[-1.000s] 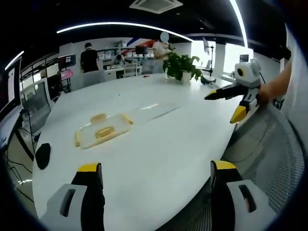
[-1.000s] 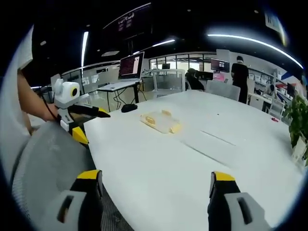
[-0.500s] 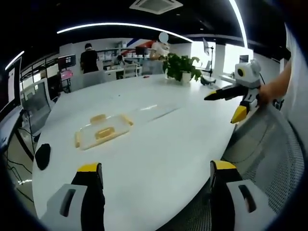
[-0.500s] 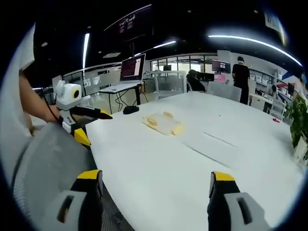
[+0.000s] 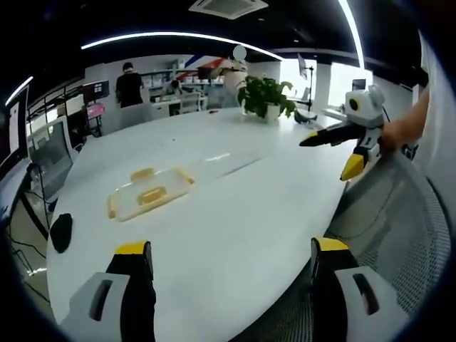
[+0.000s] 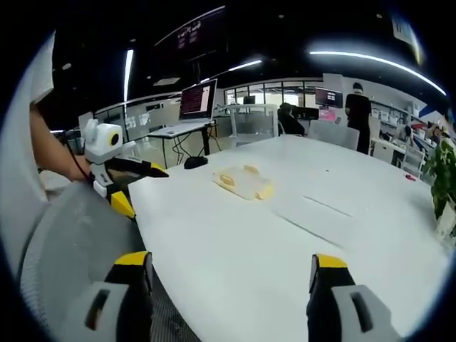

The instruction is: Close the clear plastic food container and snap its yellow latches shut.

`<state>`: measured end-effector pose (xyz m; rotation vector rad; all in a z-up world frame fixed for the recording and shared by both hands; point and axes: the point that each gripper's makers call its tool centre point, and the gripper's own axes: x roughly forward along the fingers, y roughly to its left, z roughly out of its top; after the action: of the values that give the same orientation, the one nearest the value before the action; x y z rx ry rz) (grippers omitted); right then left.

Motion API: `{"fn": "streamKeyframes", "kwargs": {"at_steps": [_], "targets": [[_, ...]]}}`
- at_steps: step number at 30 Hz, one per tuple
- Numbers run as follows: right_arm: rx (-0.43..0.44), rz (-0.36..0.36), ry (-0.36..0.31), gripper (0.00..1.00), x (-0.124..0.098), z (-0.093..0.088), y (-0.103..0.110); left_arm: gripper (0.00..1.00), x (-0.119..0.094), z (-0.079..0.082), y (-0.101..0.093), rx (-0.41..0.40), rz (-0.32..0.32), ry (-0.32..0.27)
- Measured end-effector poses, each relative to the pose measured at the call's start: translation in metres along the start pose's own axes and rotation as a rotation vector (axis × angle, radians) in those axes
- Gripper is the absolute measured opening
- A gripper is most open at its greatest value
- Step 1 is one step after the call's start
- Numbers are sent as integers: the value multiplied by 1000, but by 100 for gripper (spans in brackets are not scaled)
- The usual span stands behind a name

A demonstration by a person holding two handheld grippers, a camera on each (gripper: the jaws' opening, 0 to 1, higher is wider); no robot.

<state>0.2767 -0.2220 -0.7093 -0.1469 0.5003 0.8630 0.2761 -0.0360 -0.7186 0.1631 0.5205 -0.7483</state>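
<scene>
The clear plastic container part with yellow latches (image 5: 149,194) lies flat on the white table (image 5: 235,221), far ahead and to the left of my left gripper (image 5: 231,260). That gripper is open with nothing between its jaws. A second clear flat piece (image 5: 229,162) lies just to the right of the first. In the right gripper view the latched part (image 6: 242,183) sits mid-table, with the clear piece (image 6: 317,211) nearer. My right gripper (image 6: 231,263) is open and holds nothing. Each gripper also appears in the other's view, held off the table's edge: right gripper (image 5: 331,153), left gripper (image 6: 142,189).
A potted plant (image 5: 267,96) stands at the table's far end. A black mouse (image 5: 60,231) lies near the left edge. A grey mesh chair (image 5: 399,221) sits between the two grippers. People (image 5: 130,85), desks and a monitor (image 6: 198,98) fill the background.
Both views have shifted slightly with the hands. The container parts have not moved, and both grippers remain open.
</scene>
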Motion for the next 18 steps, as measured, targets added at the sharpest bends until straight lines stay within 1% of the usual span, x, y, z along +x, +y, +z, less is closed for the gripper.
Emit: {"fn": "streamKeyframes", "kwargs": {"at_steps": [14,18], "targets": [[-1,4,4,91,0,0,1,90,-1,0,2,0,5,-1],[-35,20,26,91,3,-2,7,90,0,0,1,17,5,10]]}}
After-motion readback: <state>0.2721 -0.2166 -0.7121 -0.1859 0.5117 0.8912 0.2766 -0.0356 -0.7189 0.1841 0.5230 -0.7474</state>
